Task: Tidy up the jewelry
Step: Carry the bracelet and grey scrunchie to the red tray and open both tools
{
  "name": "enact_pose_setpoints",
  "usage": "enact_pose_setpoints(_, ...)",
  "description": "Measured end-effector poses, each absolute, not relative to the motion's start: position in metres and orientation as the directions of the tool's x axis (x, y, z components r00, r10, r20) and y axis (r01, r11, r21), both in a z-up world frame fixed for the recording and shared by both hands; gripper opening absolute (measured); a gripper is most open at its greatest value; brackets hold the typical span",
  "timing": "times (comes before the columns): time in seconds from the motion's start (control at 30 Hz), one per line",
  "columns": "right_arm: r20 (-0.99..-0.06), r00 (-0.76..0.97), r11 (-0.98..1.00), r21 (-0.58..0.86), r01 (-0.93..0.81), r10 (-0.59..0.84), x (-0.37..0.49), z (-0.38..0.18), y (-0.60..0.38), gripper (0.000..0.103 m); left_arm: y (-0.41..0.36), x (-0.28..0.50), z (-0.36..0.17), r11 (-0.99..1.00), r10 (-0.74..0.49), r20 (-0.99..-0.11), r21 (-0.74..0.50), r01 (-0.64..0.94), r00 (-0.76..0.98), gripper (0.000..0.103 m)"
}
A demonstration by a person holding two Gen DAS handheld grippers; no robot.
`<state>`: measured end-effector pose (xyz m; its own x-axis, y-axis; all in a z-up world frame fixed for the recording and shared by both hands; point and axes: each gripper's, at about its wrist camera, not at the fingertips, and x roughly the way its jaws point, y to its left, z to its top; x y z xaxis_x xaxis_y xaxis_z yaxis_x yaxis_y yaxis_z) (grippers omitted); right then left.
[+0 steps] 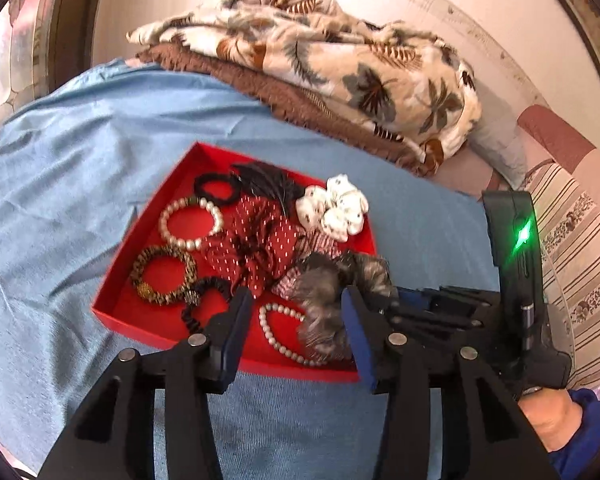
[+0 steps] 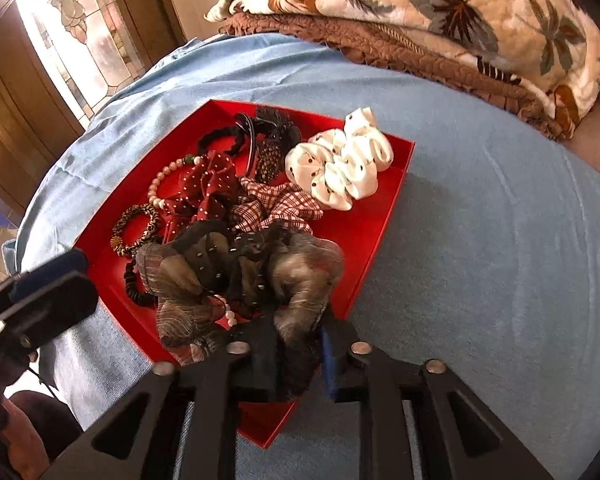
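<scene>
A red tray (image 1: 112, 304) (image 2: 380, 220) lies on the blue bedcover, full of jewelry and hair ties. It holds a pearl bracelet (image 1: 191, 223), a brown beaded bracelet (image 1: 164, 276), a pearl string (image 1: 278, 334), a dark red dotted scrunchie (image 1: 256, 246) (image 2: 204, 188), a white dotted scrunchie (image 1: 334, 210) (image 2: 340, 166) and a checked scrunchie (image 2: 278, 208). My right gripper (image 2: 300, 356) is shut on a grey-brown sheer scrunchie (image 2: 240, 280) (image 1: 332, 280) over the tray's near corner. My left gripper (image 1: 296, 320) is open and empty above the tray's near edge.
A blue cover (image 1: 80, 152) (image 2: 480, 240) spreads over the bed. A folded leaf-print blanket (image 1: 340, 60) (image 2: 460, 12) on a brown one lies behind the tray. A striped pillow (image 1: 580, 240) is at the right. A window and wooden frame (image 2: 72, 32) are at the left.
</scene>
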<state>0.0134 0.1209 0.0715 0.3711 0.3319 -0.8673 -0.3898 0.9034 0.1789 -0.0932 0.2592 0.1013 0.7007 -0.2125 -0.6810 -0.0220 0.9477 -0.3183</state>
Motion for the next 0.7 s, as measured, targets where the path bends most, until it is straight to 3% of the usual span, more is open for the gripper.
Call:
enact_pose_setpoints(0.17, -0.843, 0.417, 0.905, 0.172, -0.388, 0.339, 0.005, 0.088, 0.114, 0.051, 0.259, -0.095, 0.104, 0.961, -0.155, -0.678, -0.272, -0.049, 0.719, 0.048)
enact_pose_setpoints(0.27, -0.831, 0.435, 0.908, 0.181, -0.377, 0.346, 0.001, 0.095, 0.107, 0.056, 0.260, -0.095, 0.104, 0.965, -0.134, -0.679, -0.255, -0.060, 0.722, 0.048)
enact_pose_setpoints(0.47, -0.777, 0.518, 0.914, 0.176, -0.365, 0.357, -0.006, 0.114, 0.103, 0.055, 0.266, -0.097, 0.105, 0.968, -0.077, -0.673, -0.228, -0.108, 0.736, 0.054)
enact_pose_setpoints(0.5, -0.771, 0.521, 0.910, 0.178, -0.375, 0.366, -0.005, 0.115, 0.106, 0.053, 0.267, -0.097, 0.106, 0.968, -0.062, -0.670, -0.220, -0.118, 0.740, 0.054)
enact_pose_setpoints(0.57, -0.766, 0.508, 0.895, 0.196, -0.400, 0.394, -0.004, 0.116, 0.113, 0.034, 0.269, -0.099, 0.107, 0.968, -0.046, -0.665, -0.214, -0.131, 0.746, 0.055)
enact_pose_setpoints(0.7, -0.795, 0.445, 0.883, 0.228, -0.410, 0.412, 0.002, 0.098, 0.128, 0.034, 0.273, -0.101, 0.109, 0.965, -0.013, -0.650, -0.206, -0.159, 0.759, 0.061)
